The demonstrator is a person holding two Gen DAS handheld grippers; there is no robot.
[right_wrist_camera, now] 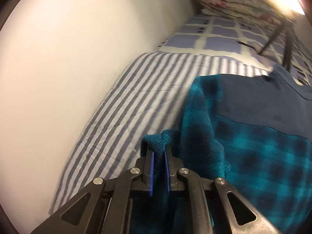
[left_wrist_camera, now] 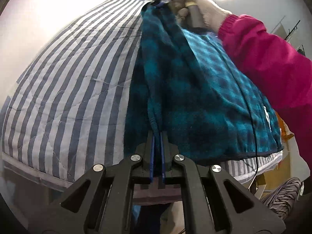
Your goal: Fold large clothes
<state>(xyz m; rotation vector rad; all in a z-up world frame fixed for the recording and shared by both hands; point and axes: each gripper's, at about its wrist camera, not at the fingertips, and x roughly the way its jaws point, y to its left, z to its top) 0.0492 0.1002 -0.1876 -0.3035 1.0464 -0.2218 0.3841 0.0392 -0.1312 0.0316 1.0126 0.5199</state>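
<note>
The teal plaid fleece garment [left_wrist_camera: 204, 97] lies stretched over the bed [left_wrist_camera: 58, 89], on its blue-and-white striped quilt [left_wrist_camera: 64, 101], with the pale wall [right_wrist_camera: 68, 58] running along the far side; the left gripper [left_wrist_camera: 157, 136] is clenched on a bunched fold at one end of the fleece, its blue-padded fingers [left_wrist_camera: 153, 148] nearly together with the cloth pinched between them; the right gripper [right_wrist_camera: 159, 150] grasps the other end, a tuft of teal pile standing up between its blue pads [right_wrist_camera: 151, 167].

In the left wrist view the right gripper appears at the top, held by a gloved right hand [left_wrist_camera: 197, 9] with a magenta sleeve [left_wrist_camera: 273, 64] behind it; the fleece hangs taut from there to the left gripper, raised in a ridge along its length; a dark hem [left_wrist_camera: 243, 156] edges the garment where it drapes over the side of the bed, and a thin black cable [left_wrist_camera: 251, 107] crosses it.

In the right wrist view a navy panel [right_wrist_camera: 253, 101] of the garment adjoins the plaid part; beyond it lies a checked blue-and-white cover [right_wrist_camera: 218, 37], and at the head of the bed a rolled floral bundle [right_wrist_camera: 234, 0], somewhat blurred; no container can be made out in either view.
</note>
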